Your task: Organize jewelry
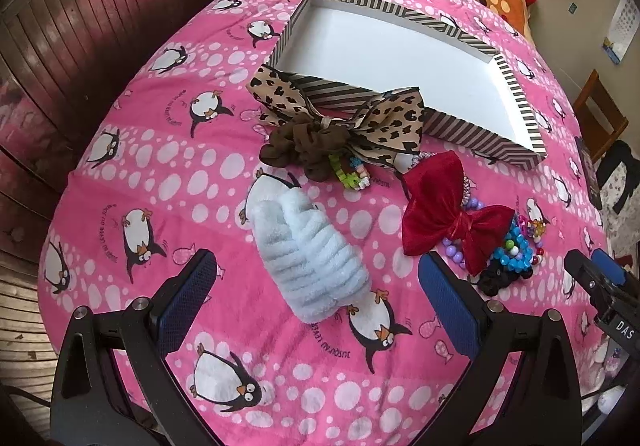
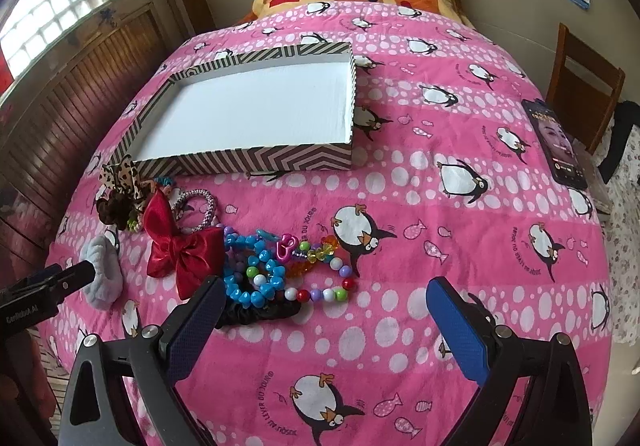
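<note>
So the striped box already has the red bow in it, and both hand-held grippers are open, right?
Not quite. The striped box is empty; the right wrist view shows its bare white floor. The red bow lies on the pink blanket in front of it. The left hand-held gripper and right hand-held gripper are both open.

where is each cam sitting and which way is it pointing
Left wrist: on the left gripper, low over the bed, facing the fluffy blue scrunchie; its own fingers show, the right gripper at the right edge.
Right wrist: on the right gripper, facing the bead bracelets; the left gripper enters left.
Shared: striped box, red bow.
</note>
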`<state>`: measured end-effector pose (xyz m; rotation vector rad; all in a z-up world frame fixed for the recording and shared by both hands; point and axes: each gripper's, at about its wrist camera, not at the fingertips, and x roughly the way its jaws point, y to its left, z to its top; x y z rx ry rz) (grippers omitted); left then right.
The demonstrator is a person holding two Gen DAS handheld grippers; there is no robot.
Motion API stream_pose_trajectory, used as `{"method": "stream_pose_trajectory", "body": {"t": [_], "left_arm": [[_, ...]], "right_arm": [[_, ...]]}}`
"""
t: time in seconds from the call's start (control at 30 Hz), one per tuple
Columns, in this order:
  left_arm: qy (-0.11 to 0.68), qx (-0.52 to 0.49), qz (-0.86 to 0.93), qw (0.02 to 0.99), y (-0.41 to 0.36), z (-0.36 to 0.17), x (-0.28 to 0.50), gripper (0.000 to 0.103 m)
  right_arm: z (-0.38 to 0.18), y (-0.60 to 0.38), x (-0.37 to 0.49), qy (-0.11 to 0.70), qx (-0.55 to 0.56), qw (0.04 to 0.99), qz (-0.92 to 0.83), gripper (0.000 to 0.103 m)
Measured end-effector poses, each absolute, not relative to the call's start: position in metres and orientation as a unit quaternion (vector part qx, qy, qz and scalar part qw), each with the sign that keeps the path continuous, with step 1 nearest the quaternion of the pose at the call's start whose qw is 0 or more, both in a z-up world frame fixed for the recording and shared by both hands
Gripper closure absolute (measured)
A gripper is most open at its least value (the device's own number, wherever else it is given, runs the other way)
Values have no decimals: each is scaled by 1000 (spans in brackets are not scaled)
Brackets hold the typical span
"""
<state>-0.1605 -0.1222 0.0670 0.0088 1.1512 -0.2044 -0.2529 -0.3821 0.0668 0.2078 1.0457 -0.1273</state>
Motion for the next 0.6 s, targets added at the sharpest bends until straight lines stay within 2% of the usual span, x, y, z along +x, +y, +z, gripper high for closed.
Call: {"method": "stream_pose_trajectory", "body": {"t": [0.47,0.6], "left_arm": [[555,3,-90,827,-117,63,-155,2],[559,-42,-102,822,-97,66,-151,2]], "right_arm": [[68,-377,-247,501,90,860,-37,4],[72,-372,-246,492,90,866,-18,4]]}}
